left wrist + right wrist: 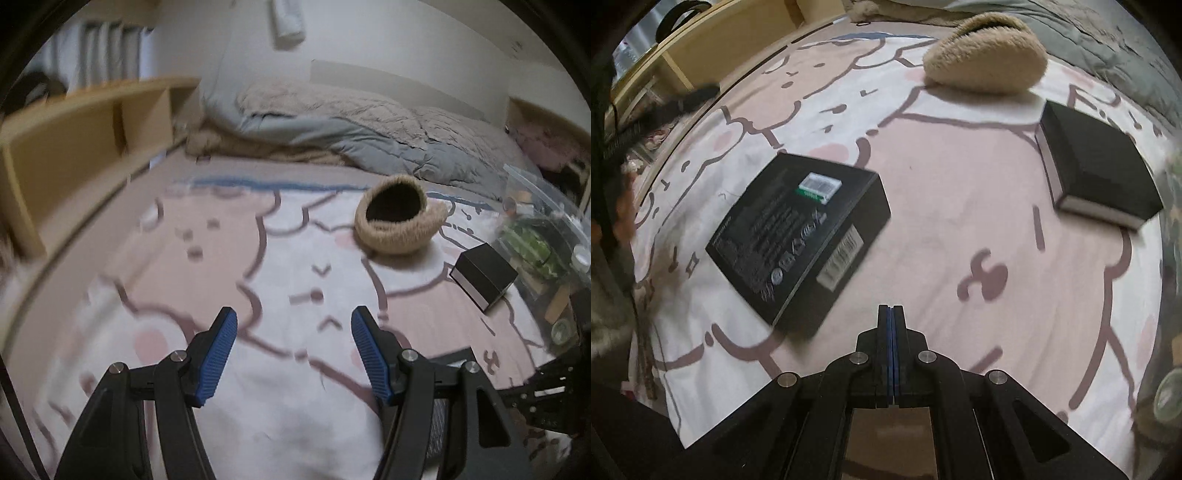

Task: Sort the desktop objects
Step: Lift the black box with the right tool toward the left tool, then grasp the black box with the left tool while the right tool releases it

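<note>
My left gripper (293,325) is open and empty above the cartoon-print bedsheet (221,258). A fluffy beige hat (397,218) lies ahead to the right, its dark opening facing me. A small black box with a white edge (484,277) lies right of it. In the right wrist view my right gripper (891,308) is shut and empty over the sheet. A large flat black product box (801,240) lies to its left. The small black box (1097,170) is at the upper right and the beige hat (986,55) at the top.
A clear plastic bin (543,236) holding several items stands at the right edge. A wooden shelf headboard (85,147) runs along the left. A grey and beige duvet (351,122) is bunched at the back. Dark cables (624,140) hang at the left.
</note>
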A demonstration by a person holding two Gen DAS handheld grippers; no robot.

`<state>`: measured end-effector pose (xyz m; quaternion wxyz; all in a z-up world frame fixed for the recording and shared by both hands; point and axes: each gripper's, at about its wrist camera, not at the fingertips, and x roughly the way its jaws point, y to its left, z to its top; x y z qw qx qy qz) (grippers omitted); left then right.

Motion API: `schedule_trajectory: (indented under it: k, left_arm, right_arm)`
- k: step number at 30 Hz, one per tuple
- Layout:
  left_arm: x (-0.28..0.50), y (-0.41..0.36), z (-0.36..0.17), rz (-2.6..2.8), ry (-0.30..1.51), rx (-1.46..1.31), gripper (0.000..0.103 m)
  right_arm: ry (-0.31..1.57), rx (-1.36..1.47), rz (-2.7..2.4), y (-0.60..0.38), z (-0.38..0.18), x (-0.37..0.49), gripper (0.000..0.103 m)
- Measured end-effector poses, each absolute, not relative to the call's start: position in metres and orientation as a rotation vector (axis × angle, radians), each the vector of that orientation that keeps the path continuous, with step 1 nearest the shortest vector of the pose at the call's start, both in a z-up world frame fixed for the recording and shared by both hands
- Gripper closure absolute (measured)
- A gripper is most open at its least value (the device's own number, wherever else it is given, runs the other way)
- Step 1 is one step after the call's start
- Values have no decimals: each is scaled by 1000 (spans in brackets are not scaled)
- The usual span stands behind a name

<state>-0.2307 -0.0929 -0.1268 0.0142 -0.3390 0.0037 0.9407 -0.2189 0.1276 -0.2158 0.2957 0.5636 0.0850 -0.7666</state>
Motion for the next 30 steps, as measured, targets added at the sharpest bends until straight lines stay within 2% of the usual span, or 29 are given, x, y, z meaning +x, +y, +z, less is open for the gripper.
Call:
schedule_trajectory:
  k: [2, 8, 12, 26, 30]
  left_arm:
    - [-236, -92, -111, 2928, 106, -1033, 40]
    - [-233, -94, -78, 2921, 231, -1002, 40]
    - [-222, -96, -71, 2910, 232, -1020, 40]
    - [-153, -90, -124, 2767, 276, -1166, 38]
    - [-146, -80, -145, 2715, 187, -1187, 37]
  right_arm:
    - [207, 1497, -2035, 130, -215, -216, 101]
    - [222, 1486, -1983, 120, -210, -204, 101]
    - [234, 1494, -1966, 110, -215, -201, 101]
    - [37, 1351, -1891, 51, -196, -199, 102]
    - [38, 1329, -1946, 66, -192, -194, 102]
